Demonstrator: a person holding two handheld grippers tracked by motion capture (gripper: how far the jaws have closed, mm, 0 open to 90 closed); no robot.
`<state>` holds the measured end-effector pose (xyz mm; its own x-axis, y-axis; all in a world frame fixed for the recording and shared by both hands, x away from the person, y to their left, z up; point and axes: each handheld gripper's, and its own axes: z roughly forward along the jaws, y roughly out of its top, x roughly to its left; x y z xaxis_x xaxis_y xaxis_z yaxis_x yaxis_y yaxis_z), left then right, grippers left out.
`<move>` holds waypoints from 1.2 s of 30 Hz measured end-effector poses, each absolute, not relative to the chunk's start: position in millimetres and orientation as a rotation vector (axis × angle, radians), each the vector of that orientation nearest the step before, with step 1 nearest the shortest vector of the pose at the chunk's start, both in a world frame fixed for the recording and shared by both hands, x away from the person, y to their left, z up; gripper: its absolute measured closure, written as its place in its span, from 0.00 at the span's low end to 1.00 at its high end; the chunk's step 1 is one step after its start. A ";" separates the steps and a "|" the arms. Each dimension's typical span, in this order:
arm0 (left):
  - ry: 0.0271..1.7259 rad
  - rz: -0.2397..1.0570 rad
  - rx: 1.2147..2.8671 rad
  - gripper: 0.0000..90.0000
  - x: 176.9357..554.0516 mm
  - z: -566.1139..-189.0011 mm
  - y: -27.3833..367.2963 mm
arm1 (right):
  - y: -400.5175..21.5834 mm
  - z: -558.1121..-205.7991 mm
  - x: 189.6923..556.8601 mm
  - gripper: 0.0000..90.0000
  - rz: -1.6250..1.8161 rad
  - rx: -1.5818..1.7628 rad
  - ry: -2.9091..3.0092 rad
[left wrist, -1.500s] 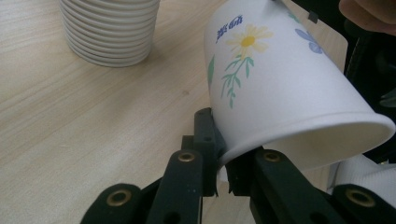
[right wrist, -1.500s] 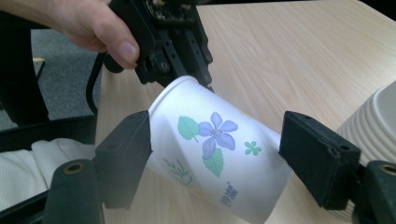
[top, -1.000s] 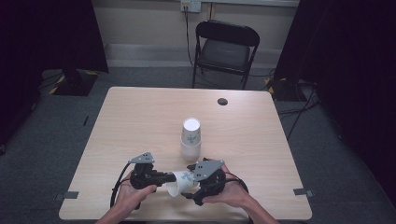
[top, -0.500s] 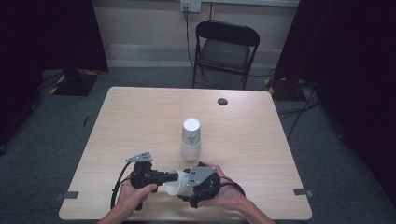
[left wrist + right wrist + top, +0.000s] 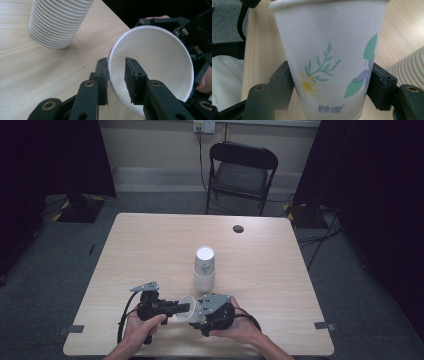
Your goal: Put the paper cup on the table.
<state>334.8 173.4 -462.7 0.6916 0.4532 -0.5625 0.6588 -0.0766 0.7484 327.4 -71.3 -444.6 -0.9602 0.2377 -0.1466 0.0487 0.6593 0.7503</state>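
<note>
On the wooden table [image 5: 150, 245], which fronts a black folding chair [image 5: 242, 172], 2 hands work at the near edge. Behind them, at table centre, stands an upside-down stack of paper cups [image 5: 204, 268], its ribbed rims seen close in the left gripper view. Just in front of the stack, 1 single paper cup [image 5: 189, 308] with a flower print lies on its side in the air between the grippers, mouth toward the person's left. Right gripper [image 5: 329, 85]: jaws have just been closing, and the 2 pads now press the cup's lower wall from both sides. Left gripper [image 5: 116, 77]: jaws have just been opening; 1 pad sits inside the cup mouth, 1 outside, straddling the rim with a small gap at the inner pad. Small dark disc [image 5: 238, 228] lies near the far edge.
</note>
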 end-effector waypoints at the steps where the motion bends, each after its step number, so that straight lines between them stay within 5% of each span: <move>1: 0.904 -0.219 1.710 0.80 334.8 -462.9 174.5 | -72.3 -444.0 328.2 0.35 1.195 0.241 2.642; 10: 0.949 -0.201 1.741 0.98 333.7 -461.1 173.3 | -68.7 -445.3 327.9 0.28 1.195 0.221 2.655; 36: 0.945 -0.204 1.829 0.98 327.3 -466.4 161.6 | -48.4 -444.2 309.8 0.24 1.120 0.037 2.589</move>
<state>327.3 161.6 -466.4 0.6776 0.5101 -0.5297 0.6831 -0.1696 0.7104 309.8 -48.4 -444.2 -0.9489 0.1482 -0.2786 -0.1015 0.6925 0.7142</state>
